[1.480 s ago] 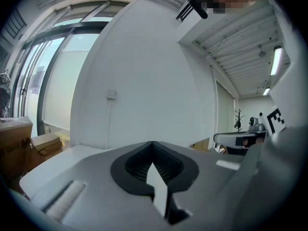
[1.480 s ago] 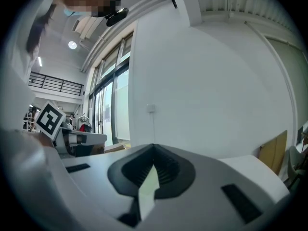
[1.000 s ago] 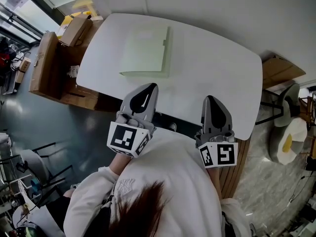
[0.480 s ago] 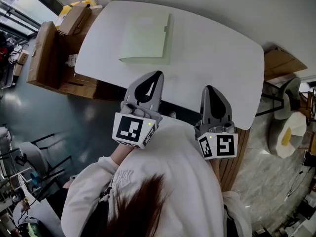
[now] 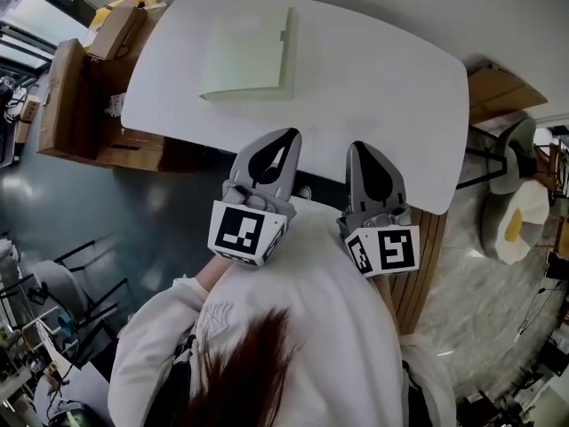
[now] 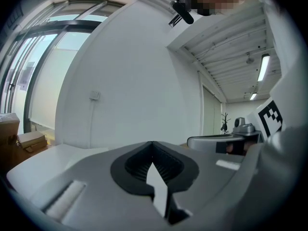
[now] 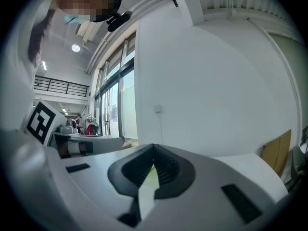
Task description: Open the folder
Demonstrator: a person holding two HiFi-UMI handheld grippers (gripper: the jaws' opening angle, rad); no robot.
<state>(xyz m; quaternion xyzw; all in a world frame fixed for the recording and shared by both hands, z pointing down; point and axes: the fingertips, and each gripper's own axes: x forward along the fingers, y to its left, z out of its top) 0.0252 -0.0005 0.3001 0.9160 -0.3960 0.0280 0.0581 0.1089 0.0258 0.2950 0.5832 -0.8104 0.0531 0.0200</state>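
Head view: green folder (image 5: 244, 56) lies closed on white table (image 5: 382, 105); my left gripper (image 5: 286, 136) and right gripper (image 5: 359, 148), both clenched empty, hang well short.

The folder (image 5: 244, 53) is pale green, thin and rectangular. It lies flat and closed on the white table (image 5: 382, 87), in the far left part of the top, well back from the near edge. Its right edge has a small step near the far corner.
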